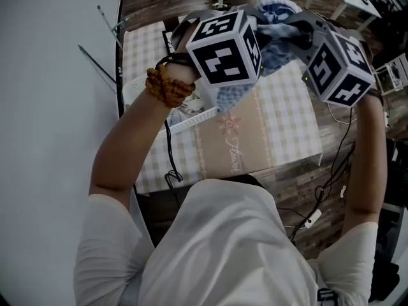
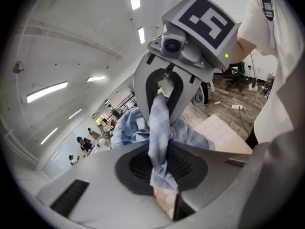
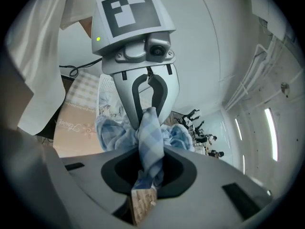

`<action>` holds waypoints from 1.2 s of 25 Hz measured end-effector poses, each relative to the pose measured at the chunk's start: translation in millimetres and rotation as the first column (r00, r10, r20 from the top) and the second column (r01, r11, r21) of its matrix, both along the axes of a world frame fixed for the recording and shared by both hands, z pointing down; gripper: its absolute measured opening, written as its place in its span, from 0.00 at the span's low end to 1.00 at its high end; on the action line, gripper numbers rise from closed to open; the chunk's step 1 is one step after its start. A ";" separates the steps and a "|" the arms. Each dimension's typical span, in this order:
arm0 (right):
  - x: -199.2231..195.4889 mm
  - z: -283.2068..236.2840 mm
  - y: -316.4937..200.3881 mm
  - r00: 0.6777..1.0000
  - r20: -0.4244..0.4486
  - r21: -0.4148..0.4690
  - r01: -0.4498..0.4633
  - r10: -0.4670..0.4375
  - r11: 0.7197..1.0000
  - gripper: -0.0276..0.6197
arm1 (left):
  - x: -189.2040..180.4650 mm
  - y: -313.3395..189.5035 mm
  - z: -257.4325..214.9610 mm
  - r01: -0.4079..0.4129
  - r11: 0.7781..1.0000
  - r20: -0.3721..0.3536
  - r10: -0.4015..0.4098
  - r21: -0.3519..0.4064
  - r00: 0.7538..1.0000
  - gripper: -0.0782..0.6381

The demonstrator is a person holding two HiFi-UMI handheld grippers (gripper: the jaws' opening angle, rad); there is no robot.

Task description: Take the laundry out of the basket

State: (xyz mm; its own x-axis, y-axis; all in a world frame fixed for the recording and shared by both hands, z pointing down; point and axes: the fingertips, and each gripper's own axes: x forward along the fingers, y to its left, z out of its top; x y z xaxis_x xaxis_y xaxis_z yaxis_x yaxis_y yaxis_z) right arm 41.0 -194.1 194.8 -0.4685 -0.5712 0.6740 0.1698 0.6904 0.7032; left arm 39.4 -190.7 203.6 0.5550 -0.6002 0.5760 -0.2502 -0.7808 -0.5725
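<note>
Both left gripper (image 2: pixel 161 178) and right gripper (image 3: pixel 147 178), raised tip to tip, have fingers clamped on blue cloth (image 2: pixel 159 123).

My head camera looks steeply down over the shoulders onto the table (image 1: pixel 280 139), which lies well below. The left gripper view sits right at its own jaws and faces the right gripper (image 2: pixel 160 104) head-on at close range, and the right gripper view looks back at the left gripper (image 3: pixel 148 109) just as near. All three views share the cloth (image 2: pixel 159 128) between the two grippers, and each gripper view also catches a strip of the table behind.
</note>
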 end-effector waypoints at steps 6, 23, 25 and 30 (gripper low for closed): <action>78.3 4.6 -11.5 0.993 0.021 0.002 -0.120 0.120 0.993 0.17 | 77.3 -11.9 4.5 -0.114 0.993 -0.012 0.115 0.011 0.993 0.22; 108.6 178.0 -5.2 0.982 0.007 -0.285 -0.178 0.187 0.942 0.17 | 104.5 -3.5 175.5 -0.121 0.969 0.081 0.141 -0.215 0.987 0.22; 110.3 217.2 -2.9 0.981 -0.018 -0.334 -0.187 0.192 0.924 0.17 | 106.3 -1.1 215.2 -0.102 0.960 0.097 0.131 -0.260 0.987 0.22; 118.6 300.1 1.3 0.977 -0.081 -0.408 -0.215 0.199 0.887 0.17 | 114.1 2.5 298.3 -0.054 0.931 0.122 0.104 -0.360 0.987 0.22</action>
State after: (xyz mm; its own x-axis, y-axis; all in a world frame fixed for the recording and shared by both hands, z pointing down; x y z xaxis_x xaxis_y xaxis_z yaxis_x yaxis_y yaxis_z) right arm 159.6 -192.8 494.9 -0.3416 -0.3195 0.8839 0.0107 0.9390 0.3436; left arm 153.5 -188.2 501.9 0.4929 -0.3001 0.8167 -0.1183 -0.9530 -0.2788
